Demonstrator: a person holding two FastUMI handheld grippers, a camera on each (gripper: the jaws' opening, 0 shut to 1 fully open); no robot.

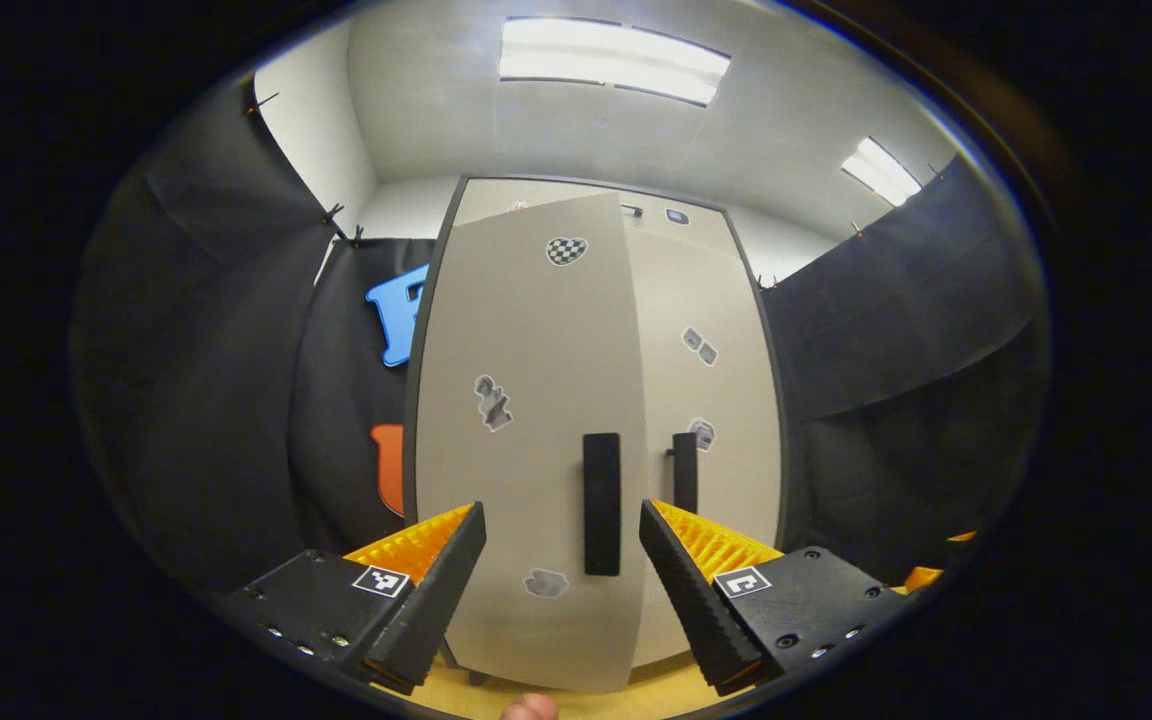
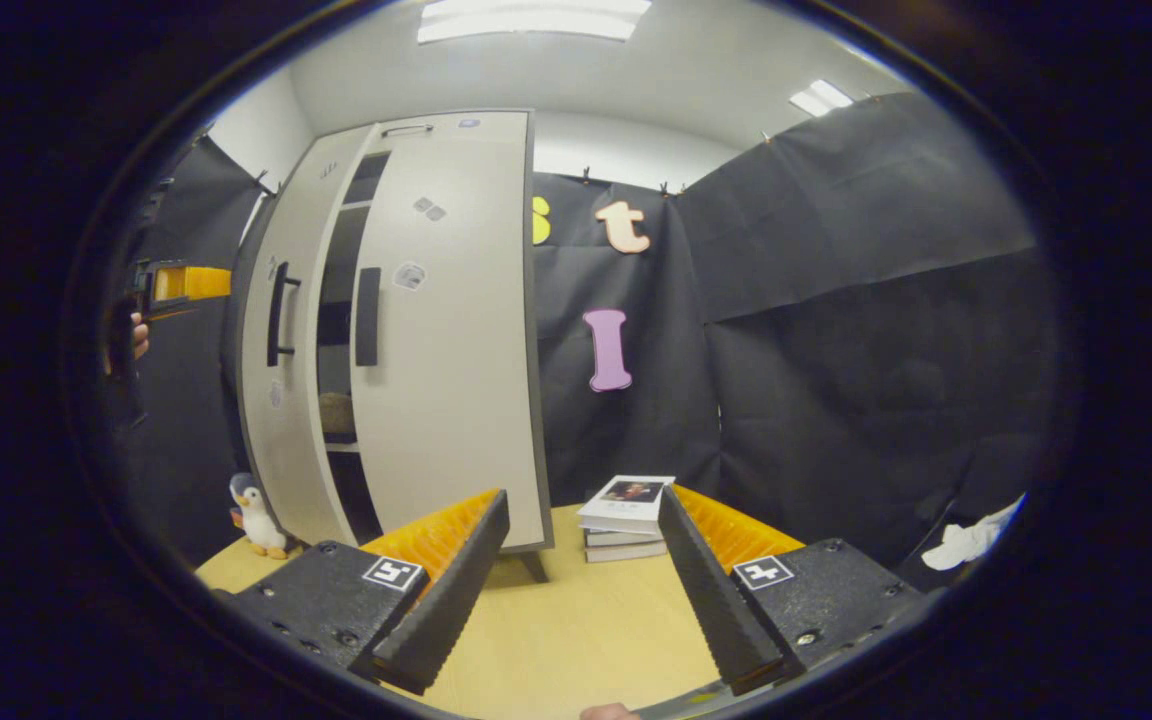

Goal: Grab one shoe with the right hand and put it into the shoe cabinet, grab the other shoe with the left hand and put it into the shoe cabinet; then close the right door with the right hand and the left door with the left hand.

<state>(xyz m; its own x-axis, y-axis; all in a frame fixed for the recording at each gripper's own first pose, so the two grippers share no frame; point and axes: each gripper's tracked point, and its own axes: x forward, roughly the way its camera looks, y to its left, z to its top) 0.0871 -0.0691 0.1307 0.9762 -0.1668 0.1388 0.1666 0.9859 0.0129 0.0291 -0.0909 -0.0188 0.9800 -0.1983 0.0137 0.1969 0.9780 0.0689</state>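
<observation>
The pale shoe cabinet (image 1: 706,300) stands upright on the wooden table, right in front of my left gripper (image 1: 561,590), which is open and holds nothing. Its left door (image 1: 526,400) hangs slightly ajar, its dark handle (image 1: 601,505) between my fingers' line of sight. The right door (image 1: 706,400) sits flush with the frame. In the right gripper view the cabinet's left door (image 2: 281,380) leaves a gap, and a brownish shoe (image 2: 338,412) lies on a shelf inside. My right gripper (image 2: 581,590) is open over the table, well off from the right door (image 2: 446,350). The left gripper (image 2: 181,285), held by a hand, hovers before the left door.
A penguin toy (image 2: 256,515) stands on the table (image 2: 576,640) by the cabinet's left foot. A stack of books (image 2: 626,515) lies to the cabinet's right, near my right gripper. A white cloth (image 2: 971,540) lies at the far right. Black cloth walls close in all around.
</observation>
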